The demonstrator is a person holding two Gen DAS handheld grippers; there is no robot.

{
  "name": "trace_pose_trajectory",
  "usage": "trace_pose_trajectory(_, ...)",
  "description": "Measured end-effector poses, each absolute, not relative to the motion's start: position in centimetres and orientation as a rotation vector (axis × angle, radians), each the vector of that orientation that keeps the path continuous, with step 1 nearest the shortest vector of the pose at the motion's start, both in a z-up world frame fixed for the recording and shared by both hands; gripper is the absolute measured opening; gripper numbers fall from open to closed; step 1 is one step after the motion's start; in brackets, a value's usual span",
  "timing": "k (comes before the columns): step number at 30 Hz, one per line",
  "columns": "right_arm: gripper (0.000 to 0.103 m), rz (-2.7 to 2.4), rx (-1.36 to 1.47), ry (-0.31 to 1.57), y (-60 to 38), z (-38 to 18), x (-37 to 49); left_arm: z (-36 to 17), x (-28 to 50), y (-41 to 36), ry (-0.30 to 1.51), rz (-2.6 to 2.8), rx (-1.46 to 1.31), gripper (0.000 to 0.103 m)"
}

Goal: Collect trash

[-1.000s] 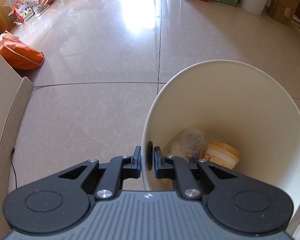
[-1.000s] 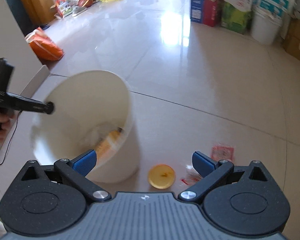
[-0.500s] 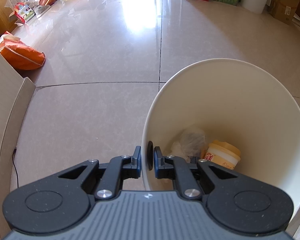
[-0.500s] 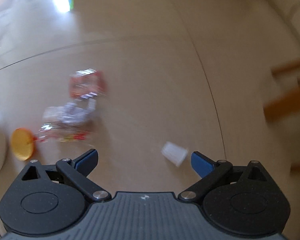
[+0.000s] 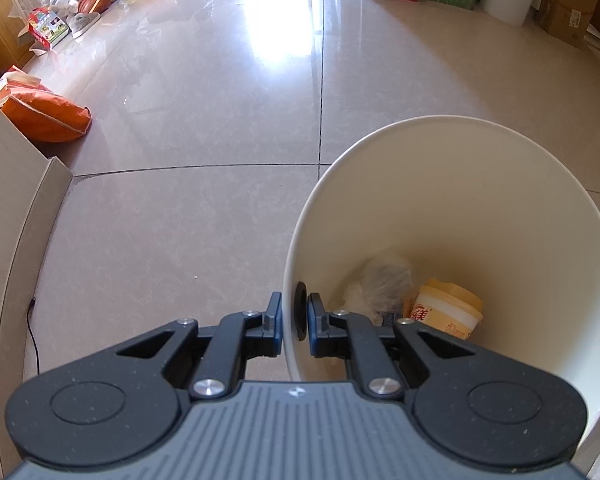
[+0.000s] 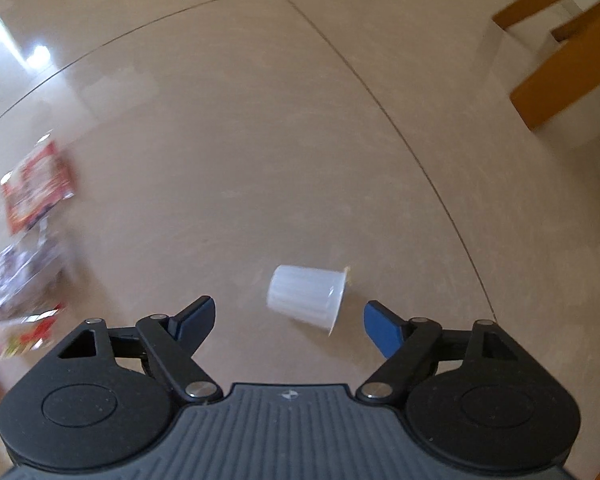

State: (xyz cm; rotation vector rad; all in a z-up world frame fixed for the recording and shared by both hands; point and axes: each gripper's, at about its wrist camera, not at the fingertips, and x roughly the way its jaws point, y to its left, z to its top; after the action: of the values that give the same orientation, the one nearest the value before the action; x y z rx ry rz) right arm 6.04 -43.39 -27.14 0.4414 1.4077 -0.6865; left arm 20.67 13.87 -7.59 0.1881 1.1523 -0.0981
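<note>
The right gripper now points down at the floor, its jaws closing but still wide, with nothing pressed between them. A second ago it faced the bin and a yellow lid; it has since swung away and dropped toward a small white plastic cup lying on its side, framed between the blue fingertips but untouched. Blurred red snack wrappers lie well apart to the left. The left gripper has not moved: it stays clamped on the rim of the cream waste bin, which already holds an instant-noodle cup and a crumpled bag. I judge the cup is the next pickup.
</note>
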Motion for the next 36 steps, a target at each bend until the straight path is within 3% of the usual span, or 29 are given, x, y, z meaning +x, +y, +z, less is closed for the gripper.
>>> trace_pose_trajectory(8, 0.078, -0.752, 0.482, 1.393, -44.8, -29.0, 5.7, -7.6, 20.7, 13.8, 1.149, -0.096, 0.19, 0.01)
trace_pose_trajectory(12, 0.062, -0.771, 0.479, 1.385, -44.5, -29.4, 5.8, -7.6, 20.6, 13.7, 1.148, -0.096, 0.196, 0.01)
trace_pose_trajectory(17, 0.05, -0.786, 0.468, 1.385, -44.1, -29.1, 6.0, -7.5, 20.5, 13.7, 1.147, -0.097, 0.193, 0.01)
trace_pose_trajectory(28, 0.044, -0.788, 0.369, 1.419, -43.4, -28.3, 5.9, -7.5, 20.6, 13.8, 1.148, -0.095, 0.19, 0.01)
trace_pose_trajectory(31, 0.036, -0.768, 0.308, 1.455, -42.9, -27.7, 6.1, -7.5, 20.6, 13.6, 1.145, -0.093, 0.198, 0.01)
trace_pose_trajectory(36, 0.036, -0.698, 0.241, 1.482, -42.4, -26.8, 6.1, -7.6, 20.4, 13.5, 1.141, -0.098, 0.207, 0.012)
